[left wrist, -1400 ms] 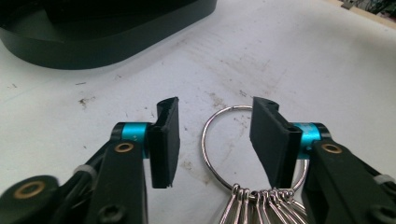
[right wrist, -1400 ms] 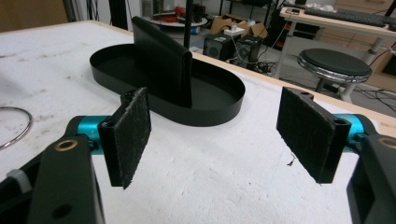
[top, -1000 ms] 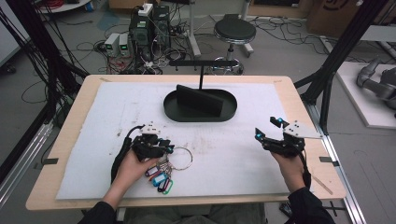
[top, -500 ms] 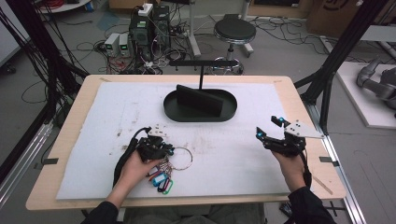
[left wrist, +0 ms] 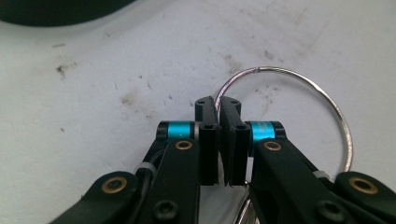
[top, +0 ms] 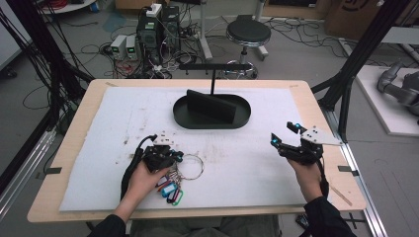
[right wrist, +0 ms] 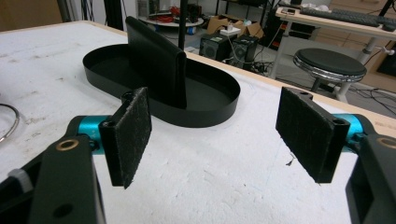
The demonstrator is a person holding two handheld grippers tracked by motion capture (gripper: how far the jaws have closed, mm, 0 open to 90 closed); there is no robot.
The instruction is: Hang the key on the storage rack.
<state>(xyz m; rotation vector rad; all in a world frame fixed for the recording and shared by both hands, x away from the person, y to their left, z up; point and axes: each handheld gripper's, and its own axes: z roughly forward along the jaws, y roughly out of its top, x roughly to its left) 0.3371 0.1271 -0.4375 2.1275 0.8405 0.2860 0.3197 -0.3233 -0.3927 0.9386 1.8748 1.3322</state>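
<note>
High view showed the left gripper point(top: 174, 157) low on the white mat point(top: 257, 163), its jaws having just closed and now clenched on the near edge of the big metal key ring point(top: 191, 167); the left gripper view showed the pads pressed together over the wire of that ring. A bunch of coloured key tags point(top: 169, 189) lay touching the ring, just beside the left hand point(top: 141, 180). The right gripper point(top: 286, 143) stood well apart at the mat's right side, jaws spread wide with nothing between them. Beyond both sat a black oval tray point(top: 211, 121) with an upright divider and a T-shaped stand point(top: 213, 66). The mat, speckled with dirt, covered the wooden desk point(top: 316, 106). Behind were a round stool point(top: 248, 33), computer boxes point(top: 159, 27) and tangled floor cables.
</note>
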